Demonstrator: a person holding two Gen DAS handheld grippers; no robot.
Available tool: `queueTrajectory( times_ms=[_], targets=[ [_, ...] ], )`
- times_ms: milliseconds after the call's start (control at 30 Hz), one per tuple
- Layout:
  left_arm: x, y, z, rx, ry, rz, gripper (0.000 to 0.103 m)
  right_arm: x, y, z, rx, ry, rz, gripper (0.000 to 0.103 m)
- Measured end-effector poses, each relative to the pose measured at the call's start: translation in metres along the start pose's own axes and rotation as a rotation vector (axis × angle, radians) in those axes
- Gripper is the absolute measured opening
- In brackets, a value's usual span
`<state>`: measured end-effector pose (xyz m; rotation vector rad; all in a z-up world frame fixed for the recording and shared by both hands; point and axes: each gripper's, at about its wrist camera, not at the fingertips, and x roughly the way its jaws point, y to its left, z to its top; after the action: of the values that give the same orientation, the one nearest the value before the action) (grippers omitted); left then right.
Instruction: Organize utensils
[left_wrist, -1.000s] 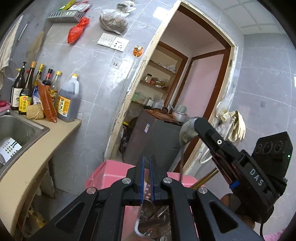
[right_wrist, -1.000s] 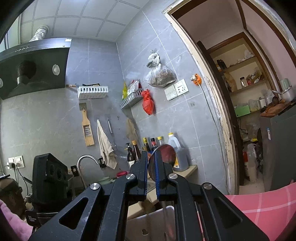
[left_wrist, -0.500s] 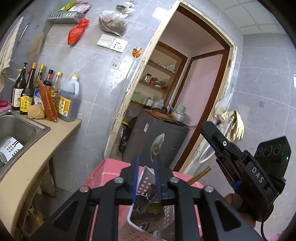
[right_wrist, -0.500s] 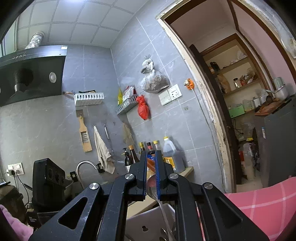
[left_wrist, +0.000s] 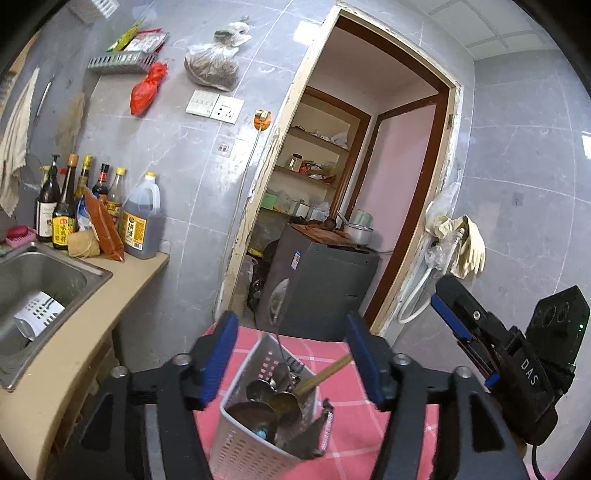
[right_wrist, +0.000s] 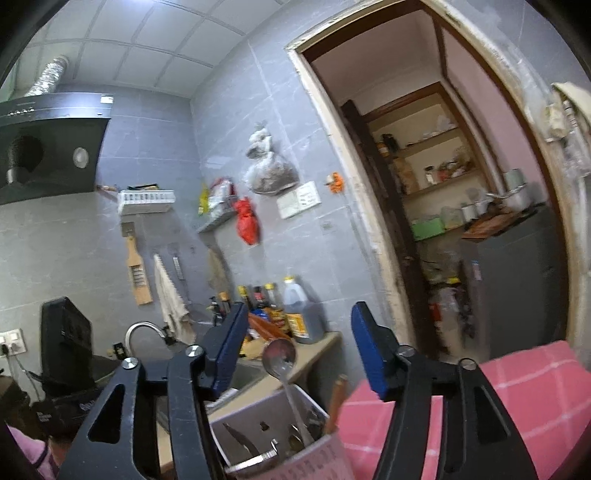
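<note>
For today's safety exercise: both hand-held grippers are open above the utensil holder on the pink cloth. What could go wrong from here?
1. The tall spoon leans out of the utensil holder between the right hand-held gripper fingers; a sideways move could catch it and tip the holder.
2. The holder looks crowded, so utensils may jam or spill.
3. The left hand-held gripper hangs close above, risking a knock.

Both of my grippers have just been opening. Left gripper (left_wrist: 288, 354): blue pads well apart, nothing pressed between them, pointing slightly downward. Right gripper (right_wrist: 295, 347): jaws likewise spread, pads clear of any contact, pointing about level. From the left wrist view, the right gripper (left_wrist: 448, 317) sits off to the right side, angled up-left, fingers apart.
</note>
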<state>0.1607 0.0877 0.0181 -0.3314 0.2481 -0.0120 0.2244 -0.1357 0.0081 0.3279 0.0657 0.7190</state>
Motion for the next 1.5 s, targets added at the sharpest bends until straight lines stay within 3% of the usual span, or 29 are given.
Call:
queueTrajectory(
  times_ms=[200,267,467,633,767,1067,1500],
  targets=[
    [-0.03,-0.023,0.004,0.011,0.01,0.033,0.096,-0.047,0.005,0.013,-0.018,0.041,-0.156,0.081],
    [-0.04,-0.03,0.003,0.021,0.024,0.055,0.1,-0.064,0.007,0.016,-0.023,0.067,-0.21,0.088],
    [-0.068,-0.051,-0.008,0.107,0.074,0.128,0.102,-0.117,0.019,0.024,-0.048,0.142,-0.353,0.1],
    [-0.099,-0.062,-0.02,0.13,0.1,0.142,0.102,-0.159,0.036,0.026,-0.052,0.168,-0.429,0.101],
    [-0.118,-0.066,-0.031,0.151,0.148,0.152,0.102,-0.184,0.05,0.019,-0.063,0.186,-0.453,0.101],
    [-0.151,-0.064,-0.054,0.158,0.159,0.197,0.102,-0.227,0.067,-0.008,-0.086,0.238,-0.508,0.102],
    [-0.164,-0.067,-0.094,0.166,0.179,0.216,0.102,-0.237,0.063,-0.023,-0.088,0.271,-0.531,0.102]
  ],
)
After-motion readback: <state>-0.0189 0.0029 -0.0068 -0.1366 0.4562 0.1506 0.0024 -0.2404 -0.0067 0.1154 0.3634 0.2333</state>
